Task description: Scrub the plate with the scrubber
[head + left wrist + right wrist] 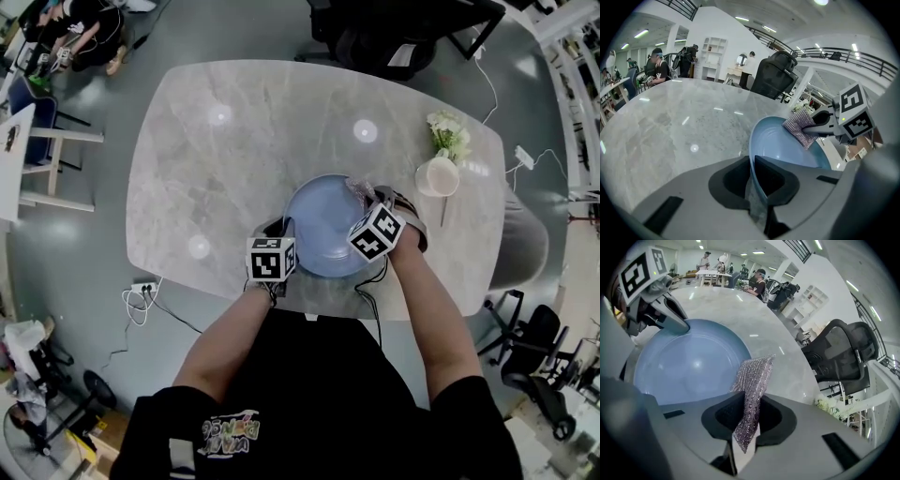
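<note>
The plate is set on the marble table, close to its front edge. Its near rim is taken edge-on between the 2 jaws of the left gripper, which are clamped on it. Whether that rim is lifted a little cannot be told.

The scrubber (a glittery, silver-mauve pad) is pinched by its lower end in the right gripper, whose jaws are closed on it. Its long axis is thus run out along the jaws, and its free end is carried at the plate's far right rim. Contact there cannot be confirmed.

From the pad, the blue hollow of the plate is found to the left and below. The right hand is the nearer to the work, so a sweep inward and down is judged to be called for. Both grippers are pointed steeply downward, the forearms converging from the person's body.
</note>
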`<state>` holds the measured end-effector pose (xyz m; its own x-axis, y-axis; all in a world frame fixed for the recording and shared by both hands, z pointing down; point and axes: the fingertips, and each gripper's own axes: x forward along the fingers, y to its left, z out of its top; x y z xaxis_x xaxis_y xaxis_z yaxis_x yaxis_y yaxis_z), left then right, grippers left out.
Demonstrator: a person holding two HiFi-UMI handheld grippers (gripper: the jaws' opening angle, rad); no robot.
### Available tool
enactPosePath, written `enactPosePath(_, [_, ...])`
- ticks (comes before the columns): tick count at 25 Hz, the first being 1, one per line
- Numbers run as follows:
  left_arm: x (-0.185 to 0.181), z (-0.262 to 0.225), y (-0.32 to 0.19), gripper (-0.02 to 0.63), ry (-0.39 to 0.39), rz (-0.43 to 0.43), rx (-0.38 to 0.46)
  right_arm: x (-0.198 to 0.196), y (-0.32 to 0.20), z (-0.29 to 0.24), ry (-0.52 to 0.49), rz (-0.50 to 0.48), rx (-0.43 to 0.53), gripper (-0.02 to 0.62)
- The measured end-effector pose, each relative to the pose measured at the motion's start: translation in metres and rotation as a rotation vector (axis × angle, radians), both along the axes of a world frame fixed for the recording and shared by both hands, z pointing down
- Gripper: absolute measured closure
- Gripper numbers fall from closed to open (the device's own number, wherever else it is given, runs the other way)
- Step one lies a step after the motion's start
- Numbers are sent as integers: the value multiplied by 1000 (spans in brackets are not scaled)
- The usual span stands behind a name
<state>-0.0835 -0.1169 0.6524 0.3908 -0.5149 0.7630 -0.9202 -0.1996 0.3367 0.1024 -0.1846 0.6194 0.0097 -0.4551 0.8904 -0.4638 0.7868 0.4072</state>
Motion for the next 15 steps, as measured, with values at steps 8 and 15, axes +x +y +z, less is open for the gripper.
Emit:
enactPosePath(8, [1,0,0,562,1,-26,-2,19,25,-2,-112,121,-25,517])
enactPosePath(15, [1,1,-1,563,5,-58,-5,30,51,-7,-281,269,-37,517])
